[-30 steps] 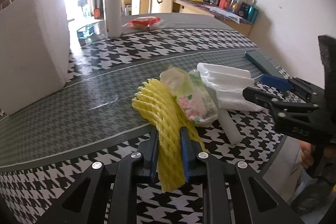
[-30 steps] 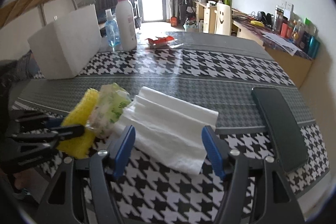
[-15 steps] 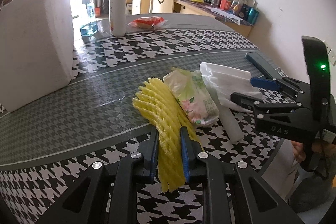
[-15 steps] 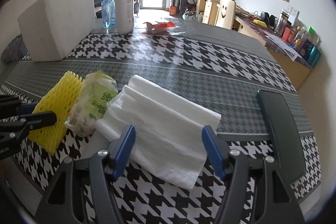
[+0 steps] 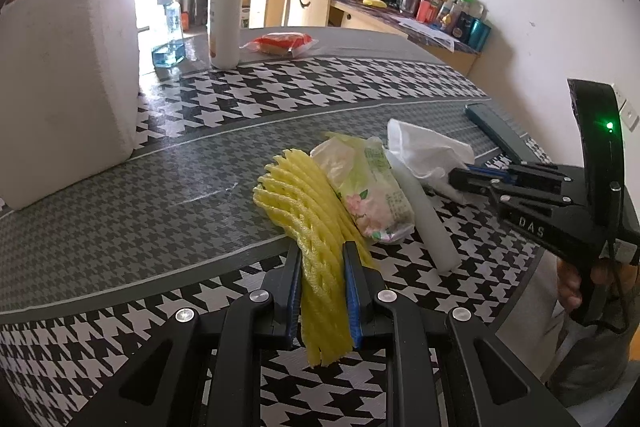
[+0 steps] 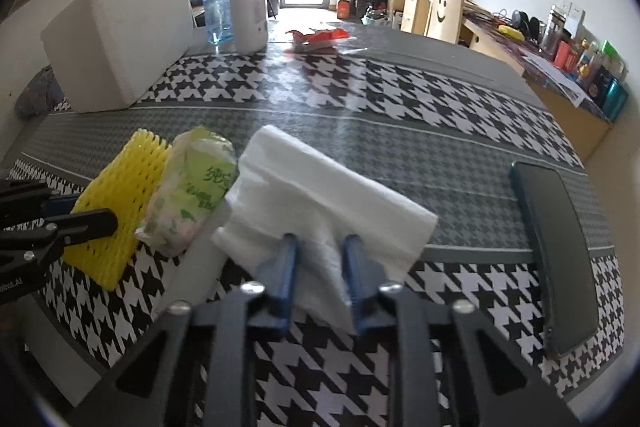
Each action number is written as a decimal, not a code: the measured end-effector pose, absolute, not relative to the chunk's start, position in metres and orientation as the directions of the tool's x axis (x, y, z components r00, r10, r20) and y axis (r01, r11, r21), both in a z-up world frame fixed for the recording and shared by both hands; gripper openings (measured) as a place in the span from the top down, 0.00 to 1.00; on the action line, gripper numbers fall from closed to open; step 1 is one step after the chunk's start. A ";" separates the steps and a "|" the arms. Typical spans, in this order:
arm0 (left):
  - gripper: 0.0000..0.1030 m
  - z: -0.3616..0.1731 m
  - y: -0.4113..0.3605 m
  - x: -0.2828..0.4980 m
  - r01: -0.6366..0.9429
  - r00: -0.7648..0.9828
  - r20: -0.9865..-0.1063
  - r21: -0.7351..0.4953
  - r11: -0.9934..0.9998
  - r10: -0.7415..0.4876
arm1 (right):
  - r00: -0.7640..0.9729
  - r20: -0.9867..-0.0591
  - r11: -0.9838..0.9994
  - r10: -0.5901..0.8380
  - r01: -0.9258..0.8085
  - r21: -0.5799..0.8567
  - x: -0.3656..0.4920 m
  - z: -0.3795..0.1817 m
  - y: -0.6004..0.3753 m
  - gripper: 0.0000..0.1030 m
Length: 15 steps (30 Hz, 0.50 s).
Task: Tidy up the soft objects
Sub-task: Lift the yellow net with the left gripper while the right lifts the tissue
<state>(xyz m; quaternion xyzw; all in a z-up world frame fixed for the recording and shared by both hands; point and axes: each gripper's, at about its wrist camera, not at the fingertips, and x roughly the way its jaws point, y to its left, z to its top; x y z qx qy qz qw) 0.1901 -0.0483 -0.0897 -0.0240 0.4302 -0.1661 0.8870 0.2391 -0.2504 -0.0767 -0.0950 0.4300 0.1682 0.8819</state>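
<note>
- Left tongs [image 5: 320,267] pinch the yellow foam net [image 5: 304,203] at the table's [image 5: 160,195] near edge; only its end is caught, so it could slide out when lifted.
- Right tongs [image 6: 320,255] have just been closing and now squeeze the white tissue [image 6: 320,187]; its loose layers may tear or unfold.
- The tissue pack [image 6: 192,187] touches both and may get dragged off.

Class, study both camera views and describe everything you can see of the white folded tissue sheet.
The white folded tissue sheet is soft, thin paper in layered folds, lying flat on the houndstooth tablecloth. Its near edge bunches between the right gripper, whose blue jaws have just closed on it. Its left edge lies against the green-printed tissue packet.
</note>
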 end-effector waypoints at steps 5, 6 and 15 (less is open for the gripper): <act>0.80 -0.085 -0.048 0.188 0.283 0.588 -0.740 -0.189 0.940 -0.326 | 0.610 -0.754 0.942 0.245 -0.335 0.035 0.238 -0.074 -0.262 0.94; 0.80 -0.083 -0.046 0.187 0.281 0.593 -0.737 -0.188 0.941 -0.324 | 0.613 -0.745 0.939 0.261 -0.340 0.050 0.236 -0.072 -0.262 0.94; 0.80 -0.065 -0.041 0.180 0.277 0.643 -0.697 -0.175 0.945 -0.317 | 0.698 -0.673 0.952 0.246 -0.305 0.033 0.218 -0.045 -0.256 0.94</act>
